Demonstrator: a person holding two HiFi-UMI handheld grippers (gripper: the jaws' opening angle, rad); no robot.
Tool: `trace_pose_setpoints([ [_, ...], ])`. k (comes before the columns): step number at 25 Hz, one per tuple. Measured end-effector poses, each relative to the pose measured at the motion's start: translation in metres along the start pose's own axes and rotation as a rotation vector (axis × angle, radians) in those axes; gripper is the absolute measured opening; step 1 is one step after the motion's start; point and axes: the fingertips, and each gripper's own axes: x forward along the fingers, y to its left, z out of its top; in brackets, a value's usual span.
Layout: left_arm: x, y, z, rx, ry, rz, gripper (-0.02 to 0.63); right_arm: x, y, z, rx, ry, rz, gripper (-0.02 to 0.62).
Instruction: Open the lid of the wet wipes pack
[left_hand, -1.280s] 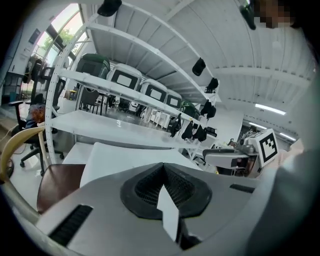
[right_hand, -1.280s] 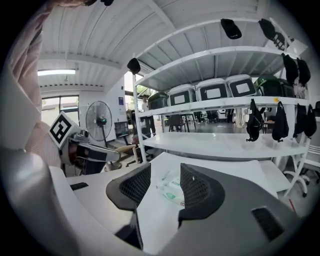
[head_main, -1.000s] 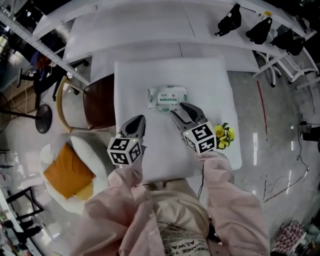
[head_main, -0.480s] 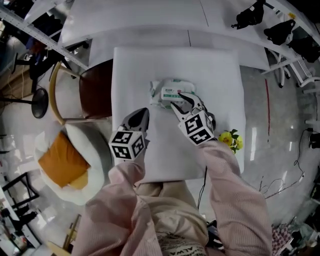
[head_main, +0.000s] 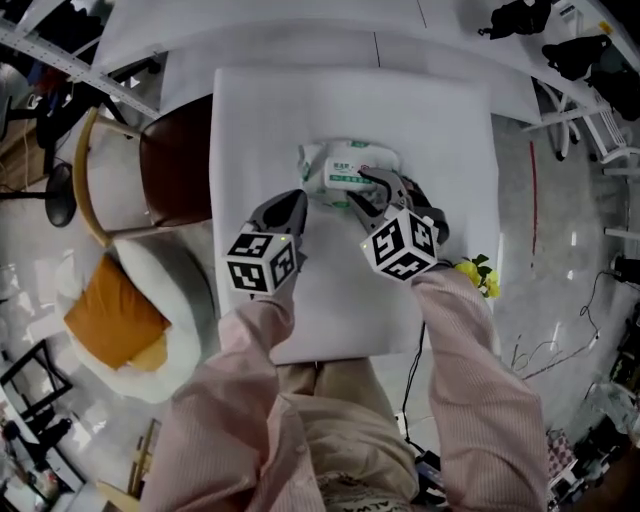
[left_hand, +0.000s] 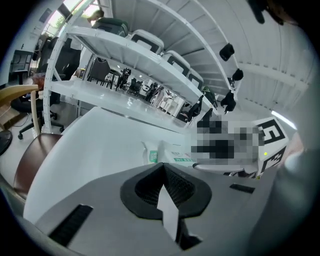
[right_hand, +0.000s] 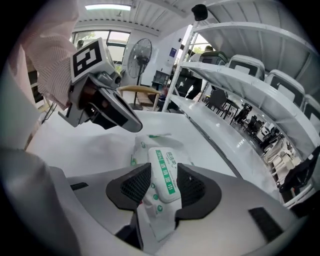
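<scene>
The right gripper (right_hand: 164, 186) clamped the wet wipes pack (right_hand: 142, 148) between its jaws (across the lid (right_hand: 165, 170)). Just left of it, the left gripper (left_hand: 164, 189) hung clenched and empty.

The left gripper (head_main: 292, 203) has its fingers (left_hand: 145, 187) pressed together with nothing between them. Just beside it, the right gripper (head_main: 364, 190) has its fingers (right_hand: 132, 187) clamped on the wet wipes pack (right_hand: 162, 172). The left forearm (head_main: 255, 345) and the right forearm (head_main: 455, 330), both pink-sleeved, reach forward side by side.
</scene>
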Motion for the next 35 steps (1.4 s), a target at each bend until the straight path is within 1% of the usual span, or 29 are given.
trace_pose_setpoints([
  [8,0.013,-0.001,-0.008,-0.021,0.025,-0.031,-0.005,0.009,0.004,-0.006,-0.059,0.039,0.016,0.152],
  [10,0.014,0.000,-0.008,-0.029,0.024,-0.036,-0.005,0.011,0.005,-0.006,-0.074,0.050,0.033,0.148],
  [11,0.014,0.000,-0.008,-0.030,0.024,-0.038,-0.005,0.012,0.007,-0.006,-0.077,0.056,0.050,0.134],
  [12,0.015,0.000,-0.009,-0.028,0.026,-0.040,-0.005,0.012,0.010,-0.007,-0.075,0.062,0.068,0.092],
  [14,0.015,0.000,-0.011,-0.009,0.039,-0.043,-0.005,0.013,0.012,-0.008,-0.063,0.068,0.091,0.084],
  [18,0.016,-0.001,-0.011,0.058,0.075,-0.042,-0.005,0.013,0.011,-0.008,-0.036,0.071,0.139,0.079],
  [21,0.017,-0.001,-0.012,0.067,0.079,-0.042,-0.005,0.012,0.010,-0.007,-0.012,0.083,0.188,0.074],
  [26,0.016,-0.001,-0.013,0.090,0.090,-0.036,-0.005,0.009,0.008,-0.005,0.059,0.098,0.261,0.067],
  [30,0.017,-0.003,-0.013,0.106,0.099,-0.035,-0.005,0.006,0.006,-0.003,0.082,0.103,0.286,0.064],
  [35,0.017,-0.002,-0.016,0.115,0.109,-0.027,-0.005,0.001,-0.001,0.004,0.132,0.067,0.298,0.049],
])
